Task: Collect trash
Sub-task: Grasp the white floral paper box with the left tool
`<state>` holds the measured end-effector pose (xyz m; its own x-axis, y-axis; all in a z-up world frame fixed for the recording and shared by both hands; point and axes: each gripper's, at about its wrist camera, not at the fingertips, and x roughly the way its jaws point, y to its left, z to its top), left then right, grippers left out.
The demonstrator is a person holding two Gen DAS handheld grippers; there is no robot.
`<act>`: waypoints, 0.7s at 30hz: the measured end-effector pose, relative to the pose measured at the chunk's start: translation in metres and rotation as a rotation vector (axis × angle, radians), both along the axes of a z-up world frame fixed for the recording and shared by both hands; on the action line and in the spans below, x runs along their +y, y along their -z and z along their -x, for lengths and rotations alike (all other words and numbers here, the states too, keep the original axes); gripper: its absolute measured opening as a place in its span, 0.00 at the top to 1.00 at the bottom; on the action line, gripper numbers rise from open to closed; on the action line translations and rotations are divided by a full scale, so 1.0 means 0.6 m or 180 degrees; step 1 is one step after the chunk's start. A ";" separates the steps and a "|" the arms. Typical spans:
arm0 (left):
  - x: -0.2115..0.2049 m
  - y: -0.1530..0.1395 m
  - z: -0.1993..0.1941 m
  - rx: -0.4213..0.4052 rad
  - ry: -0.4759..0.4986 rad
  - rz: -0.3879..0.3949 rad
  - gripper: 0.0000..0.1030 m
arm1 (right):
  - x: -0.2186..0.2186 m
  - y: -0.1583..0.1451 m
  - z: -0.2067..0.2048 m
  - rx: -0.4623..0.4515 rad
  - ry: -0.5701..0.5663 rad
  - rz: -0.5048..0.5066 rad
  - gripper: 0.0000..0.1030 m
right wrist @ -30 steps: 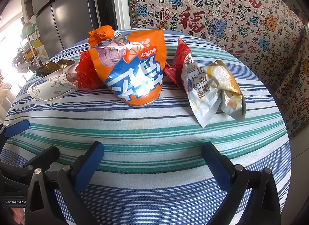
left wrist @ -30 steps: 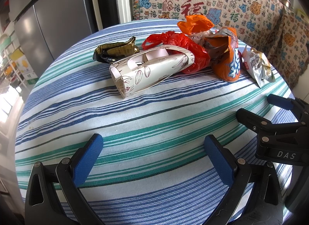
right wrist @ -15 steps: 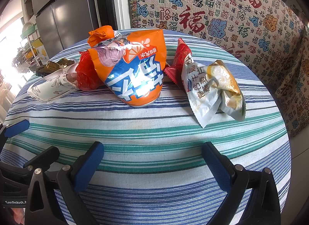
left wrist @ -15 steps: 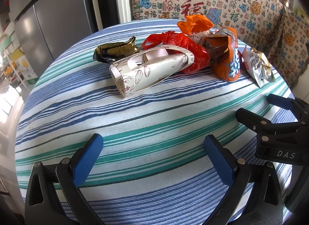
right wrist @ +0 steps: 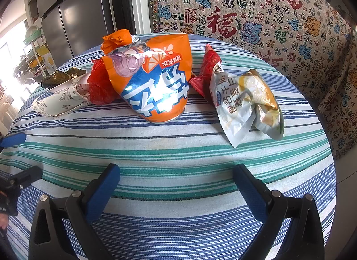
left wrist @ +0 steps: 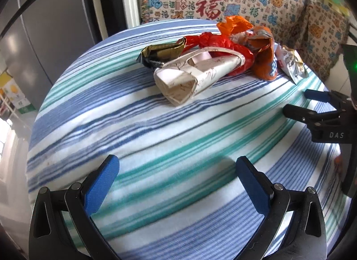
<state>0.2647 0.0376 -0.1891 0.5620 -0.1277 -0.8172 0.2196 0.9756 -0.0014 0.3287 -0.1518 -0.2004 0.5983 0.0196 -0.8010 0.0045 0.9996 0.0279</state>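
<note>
Trash lies in a heap on a round striped table (left wrist: 156, 139). In the left wrist view a flattened white paper box (left wrist: 196, 74) is nearest, with a black-gold wrapper (left wrist: 160, 53), a red plastic bag (left wrist: 223, 43) and an orange snack bag (left wrist: 265, 59) behind it. The right wrist view shows the orange snack bag (right wrist: 156, 81), a red packet (right wrist: 208, 70) and a white-yellow packet (right wrist: 247, 103). My left gripper (left wrist: 177, 184) is open and empty above the cloth. My right gripper (right wrist: 176, 184) is open and empty; it also shows in the left wrist view (left wrist: 312, 105).
A patterned cloth with red characters (right wrist: 256, 14) covers the seat behind the table. A grey fridge (right wrist: 73, 12) stands at the back left. The table edge (right wrist: 332, 170) drops off on the right.
My left gripper has moved forward and left toward the paper box, which now looks closer and more end-on. The right gripper has barely moved.
</note>
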 end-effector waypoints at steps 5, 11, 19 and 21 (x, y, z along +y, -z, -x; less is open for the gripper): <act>-0.011 0.000 -0.054 -0.0019 0.0218 -0.0003 0.00 | 0.000 0.000 -0.001 0.0003 -0.0002 -0.0005 0.00; -0.015 0.000 -0.113 -0.0037 0.0287 0.0138 0.00 | -0.043 -0.003 0.049 0.0161 -0.0243 -0.0011 0.00; -0.005 -0.010 -0.165 -0.0095 0.0339 0.0748 0.01 | -0.086 -0.001 0.077 0.0051 -0.0164 -0.0015 0.00; -0.015 -0.015 -0.162 -0.0146 0.0458 0.0787 0.03 | -0.084 -0.001 0.077 0.0046 -0.0197 -0.0007 0.00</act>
